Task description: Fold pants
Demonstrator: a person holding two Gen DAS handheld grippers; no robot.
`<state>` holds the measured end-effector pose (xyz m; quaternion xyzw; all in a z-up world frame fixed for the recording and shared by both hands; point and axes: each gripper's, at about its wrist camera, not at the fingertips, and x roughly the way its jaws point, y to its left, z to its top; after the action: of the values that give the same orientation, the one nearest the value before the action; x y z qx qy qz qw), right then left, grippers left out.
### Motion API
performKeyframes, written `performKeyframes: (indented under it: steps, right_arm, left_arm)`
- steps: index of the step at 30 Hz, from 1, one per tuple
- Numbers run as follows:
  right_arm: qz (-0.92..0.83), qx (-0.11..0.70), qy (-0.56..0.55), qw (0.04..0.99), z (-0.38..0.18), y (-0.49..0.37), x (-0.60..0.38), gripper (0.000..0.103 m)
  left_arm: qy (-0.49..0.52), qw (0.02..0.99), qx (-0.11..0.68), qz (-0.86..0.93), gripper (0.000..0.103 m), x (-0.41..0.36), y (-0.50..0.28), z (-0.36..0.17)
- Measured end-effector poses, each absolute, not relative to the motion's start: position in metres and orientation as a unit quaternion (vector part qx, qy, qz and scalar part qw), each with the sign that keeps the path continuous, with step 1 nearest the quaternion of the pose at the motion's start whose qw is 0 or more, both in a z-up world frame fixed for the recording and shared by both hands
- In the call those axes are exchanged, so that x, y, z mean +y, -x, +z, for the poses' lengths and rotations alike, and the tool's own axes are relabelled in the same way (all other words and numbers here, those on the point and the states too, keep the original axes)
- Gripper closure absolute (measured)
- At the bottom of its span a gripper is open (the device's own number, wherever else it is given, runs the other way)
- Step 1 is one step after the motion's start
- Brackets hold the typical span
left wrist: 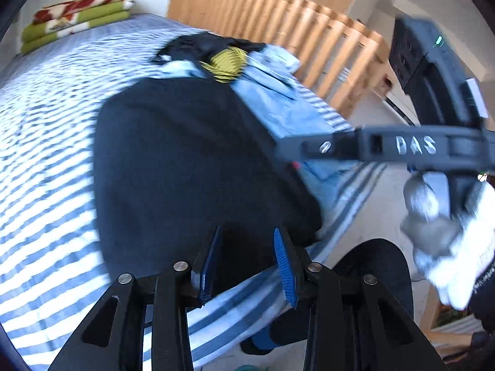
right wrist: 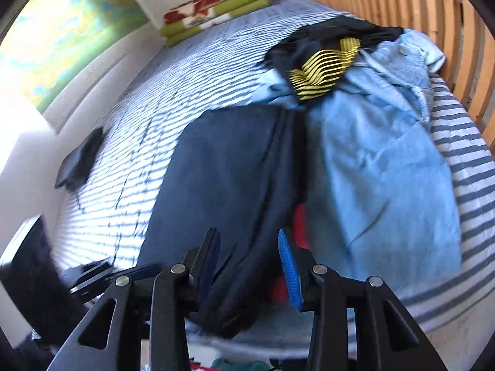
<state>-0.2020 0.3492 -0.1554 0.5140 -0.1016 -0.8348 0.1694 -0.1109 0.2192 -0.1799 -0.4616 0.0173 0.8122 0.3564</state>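
Dark navy pants (left wrist: 185,154) (right wrist: 222,170) lie spread lengthwise on the striped bed sheet (left wrist: 46,139) (right wrist: 148,108). My left gripper (left wrist: 246,262) is at their near edge. Its blue pads stand apart, with dark cloth between them but not pinched. My right gripper (right wrist: 250,266) hovers over the pants' near end with its jaws also apart. A fold of the cloth sits loosely between its fingers. In the left wrist view, the right gripper's grey housing (left wrist: 402,147) crosses the picture, held by a white-gloved hand (left wrist: 448,232).
Light blue jeans (left wrist: 287,108) (right wrist: 380,160) lie right of the pants, with a black, yellow-striped garment (left wrist: 225,61) (right wrist: 321,71) on top. Something red (right wrist: 300,219) shows between the two. A folded green and red blanket (right wrist: 216,9) lies at the far end. A wooden slatted rail (right wrist: 417,15) borders the bed.
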Motion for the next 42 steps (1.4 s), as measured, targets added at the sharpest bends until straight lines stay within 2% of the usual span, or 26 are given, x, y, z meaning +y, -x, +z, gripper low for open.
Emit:
performKeyframes:
  steps: [3, 7, 9, 11, 13, 14, 16, 20, 25, 31, 32, 33, 36, 38, 40, 42]
  right_arm:
    - [-0.829, -0.048, -0.542, 0.125, -0.174, 0.202, 0.345, 0.072]
    - [-0.808, -0.099, -0.568, 0.123, -0.189, 0.213, 0.368, 0.072]
    - [-0.823, -0.083, -0.550, 0.118, -0.176, 0.214, 0.369, 0.072]
    - [-0.835, -0.072, -0.532, 0.123, -0.163, 0.219, 0.367, 0.067]
    - [-0.829, -0.084, -0.535, 0.138, -0.161, 0.233, 0.369, 0.051]
    - [-0.821, -0.092, -0.544, 0.148, -0.164, 0.243, 0.370, 0.049]
    - [-0.810, -0.105, -0.560, 0.141, -0.173, 0.258, 0.375, 0.049]
    - [-0.767, -0.164, -0.597, 0.168, -0.196, 0.275, 0.382, 0.049]
    - [-0.735, -0.191, -0.624, 0.186, -0.220, 0.282, 0.385, 0.045]
    - [-0.737, -0.201, -0.612, 0.205, -0.223, 0.281, 0.379, 0.042]
    - [-0.741, -0.196, -0.608, 0.208, -0.222, 0.280, 0.375, 0.044]
    - [-0.743, -0.190, -0.607, 0.209, -0.221, 0.279, 0.372, 0.047]
    - [-0.757, -0.177, -0.599, 0.194, -0.217, 0.277, 0.367, 0.054]
    - [-0.758, -0.195, -0.595, 0.187, -0.214, 0.274, 0.374, 0.062]
    - [-0.761, -0.209, -0.586, 0.181, -0.207, 0.272, 0.382, 0.078]
    - [-0.764, -0.215, -0.580, 0.185, -0.199, 0.267, 0.383, 0.084]
  left_arm:
    - [0.471, 0.353, 0.040, 0.807, 0.066, 0.242, 0.111, -0.204]
    - [0.475, 0.380, 0.014, 0.794, 0.066, 0.228, 0.098, -0.190]
    - [0.464, 0.376, 0.004, 0.802, 0.064, 0.204, 0.090, -0.174]
    - [0.464, 0.358, -0.008, 0.810, 0.064, 0.179, 0.093, -0.160]
    - [0.471, 0.325, -0.029, 0.819, 0.062, 0.149, 0.109, -0.152]
    - [0.475, 0.307, -0.035, 0.824, 0.060, 0.137, 0.119, -0.150]
    - [0.491, 0.259, -0.049, 0.830, 0.057, 0.113, 0.143, -0.153]
    - [0.544, 0.240, -0.112, 0.797, 0.050, 0.080, 0.186, -0.174]
    - [0.583, 0.244, -0.128, 0.765, 0.048, 0.092, 0.212, -0.202]
    - [0.602, 0.274, -0.135, 0.738, 0.047, 0.122, 0.226, -0.224]
    - [0.602, 0.273, -0.137, 0.738, 0.051, 0.128, 0.233, -0.226]
    - [0.601, 0.269, -0.132, 0.741, 0.060, 0.132, 0.234, -0.228]
    - [0.593, 0.266, -0.140, 0.747, 0.079, 0.136, 0.232, -0.225]
    - [0.584, 0.268, -0.147, 0.752, 0.087, 0.134, 0.228, -0.218]
    - [0.577, 0.272, -0.154, 0.755, 0.092, 0.131, 0.224, -0.212]
    - [0.568, 0.279, -0.160, 0.758, 0.095, 0.129, 0.219, -0.202]
